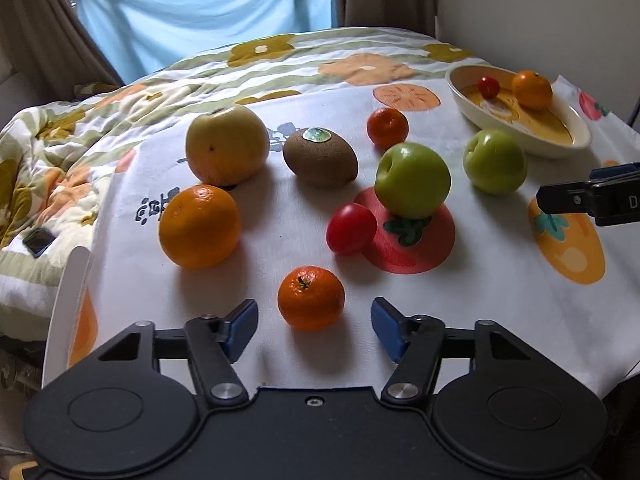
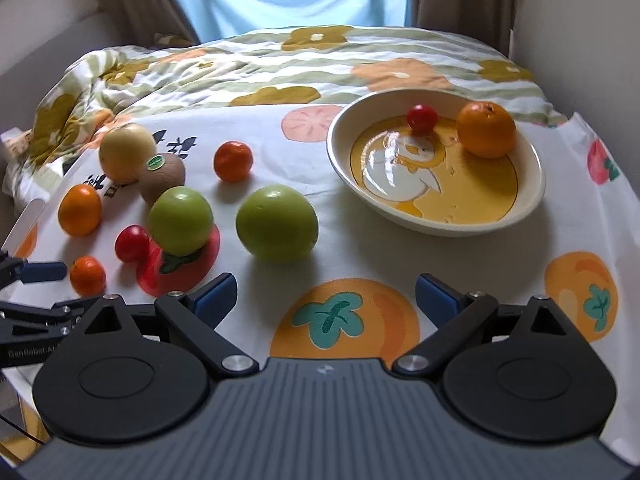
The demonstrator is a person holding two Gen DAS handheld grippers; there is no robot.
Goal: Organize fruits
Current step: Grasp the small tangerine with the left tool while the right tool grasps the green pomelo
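1. Behind the table, a pale blue curtain [image 1: 200,12] is seen between brown drapes, and a flowered quilt [image 1: 48,148] is spread on a bed. The table is covered by a tablecloth [image 1: 280,208] printed with fruit pictures and some dark characters that cannot be read.
2. At the left side, a yellow apple [image 1: 227,145] and a large orange [image 1: 199,226] are placed close together. They are probably still waiting to be sorted.
3. Next, a kiwi [image 1: 320,157] is lying on its side with a small green sticker on top; its print is too small to be read.
4. In front, a small mandarin [image 1: 311,298] is found just ahead of the left gripper [image 1: 314,330]. The jaws are standing apart on both sides of it without touching, so nothing is gripped yet. It is judged that this fruit is the next one to be taken.
5. In the middle, a red tomato [image 1: 351,229] is resting beside a green apple [image 1: 413,180], and a second green apple [image 2: 277,229] is lying further right.
6. The right gripper [image 2: 325,300] is held open and empty above the cloth. On the left tool's body in this view, partly cut letters "GenRobot" can be read.
7. At the right, a bowl [image 2: 532,196] with a duck picture already holds a small tomato [image 2: 422,118] and an orange [image 2: 486,129], so it seems to be used as the collecting place.
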